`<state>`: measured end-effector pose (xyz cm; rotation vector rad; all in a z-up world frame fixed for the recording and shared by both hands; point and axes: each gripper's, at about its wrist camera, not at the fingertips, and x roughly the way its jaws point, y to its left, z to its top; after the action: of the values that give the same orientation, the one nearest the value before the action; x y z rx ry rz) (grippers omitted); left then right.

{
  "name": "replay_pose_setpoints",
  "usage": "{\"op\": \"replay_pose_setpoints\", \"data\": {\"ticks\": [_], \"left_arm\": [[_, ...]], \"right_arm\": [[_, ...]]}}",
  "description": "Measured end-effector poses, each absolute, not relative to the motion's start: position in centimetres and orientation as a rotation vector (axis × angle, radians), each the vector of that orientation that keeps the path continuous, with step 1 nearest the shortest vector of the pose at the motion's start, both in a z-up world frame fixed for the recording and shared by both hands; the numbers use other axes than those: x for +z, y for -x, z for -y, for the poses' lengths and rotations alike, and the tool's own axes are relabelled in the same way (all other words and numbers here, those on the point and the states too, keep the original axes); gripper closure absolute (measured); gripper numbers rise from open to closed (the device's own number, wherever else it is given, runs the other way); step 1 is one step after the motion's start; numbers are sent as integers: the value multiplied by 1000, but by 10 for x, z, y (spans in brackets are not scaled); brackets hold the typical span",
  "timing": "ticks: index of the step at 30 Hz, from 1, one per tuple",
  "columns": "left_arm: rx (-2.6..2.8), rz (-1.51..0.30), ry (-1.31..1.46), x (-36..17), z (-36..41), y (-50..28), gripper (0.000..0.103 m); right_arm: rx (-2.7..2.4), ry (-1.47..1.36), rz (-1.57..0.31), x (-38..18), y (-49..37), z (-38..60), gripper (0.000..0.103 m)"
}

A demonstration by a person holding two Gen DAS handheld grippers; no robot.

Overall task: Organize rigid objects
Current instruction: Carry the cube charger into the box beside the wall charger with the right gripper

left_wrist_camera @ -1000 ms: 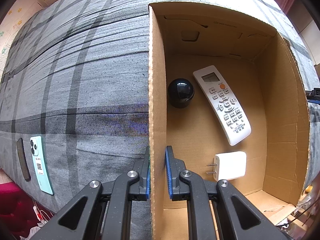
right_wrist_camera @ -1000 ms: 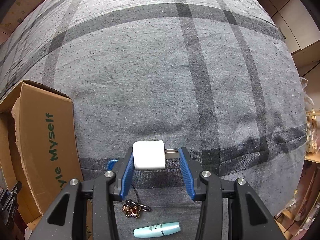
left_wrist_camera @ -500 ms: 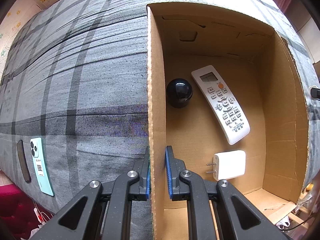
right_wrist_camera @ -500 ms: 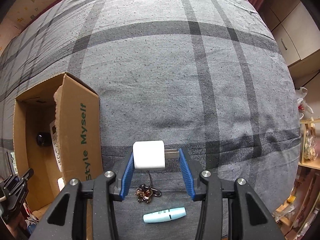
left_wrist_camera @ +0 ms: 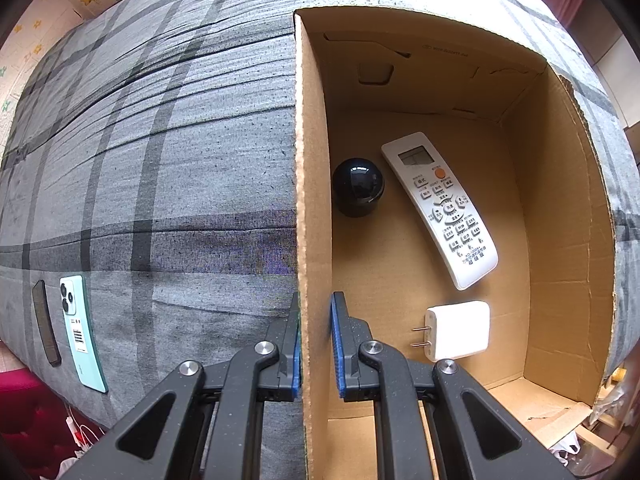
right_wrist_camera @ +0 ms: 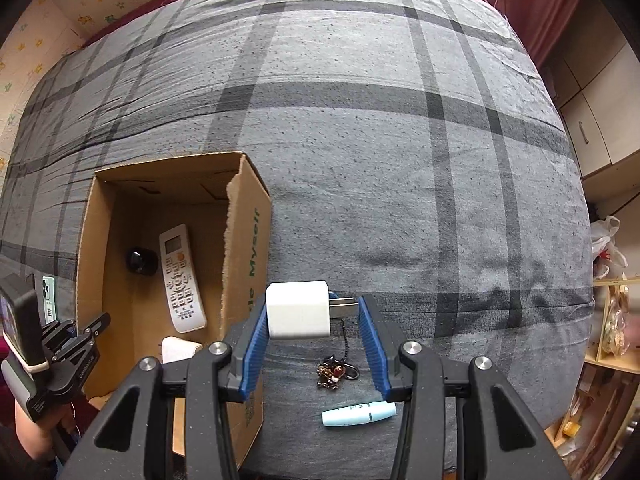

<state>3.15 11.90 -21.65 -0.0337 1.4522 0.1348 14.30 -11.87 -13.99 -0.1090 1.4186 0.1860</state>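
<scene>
The right gripper (right_wrist_camera: 312, 316) holds a white charger (right_wrist_camera: 298, 310) clear of the bed (right_wrist_camera: 400, 160). Its jaws are closed on it across body and prongs, 1 pad on the plastic and the other on the prong tips, which looks a thin hold. The left gripper (left_wrist_camera: 316, 340) has its jaws nearly closed on the box (left_wrist_camera: 312, 200) wall, 1 pad outside and 1 inside, steadying it.

Inside the box lie a remote (left_wrist_camera: 440, 208), a black dome (left_wrist_camera: 357, 192) and a second charger (left_wrist_camera: 458, 330) near the front, none touching another. The carried charger sits just right of the box's right wall (right_wrist_camera: 248, 264) and above its rim.

The step in hand looks like carrying the charger left over the opening and setting it down. To do it well, I would keep it above the torn right edge, since a knock there could twist it out of the prong-side pad. Bare floor beside the second charger seems the best landing spot. Lower it close to the floor before opening the jaws, so it does not bounce onto the remote. The left gripper should hold the wall meanwhile.

A phone (left_wrist_camera: 82, 332), a tube (right_wrist_camera: 358, 412) and a keychain (right_wrist_camera: 334, 372) lie on the bed outside the box
</scene>
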Motion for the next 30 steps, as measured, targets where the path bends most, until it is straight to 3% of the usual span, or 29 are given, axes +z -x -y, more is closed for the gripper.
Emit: {"op": "replay_pose_setpoints", "data": {"ticks": [16,30], "left_arm": [[126,-1439,42,-215,-120,-28,91],[124,-1434,53,-216,-121,-27,90]], "right_arm": [[407,228,-1414,-138,-114,33,56],[540,375,-1473,-190,-85,-25,56]]}}
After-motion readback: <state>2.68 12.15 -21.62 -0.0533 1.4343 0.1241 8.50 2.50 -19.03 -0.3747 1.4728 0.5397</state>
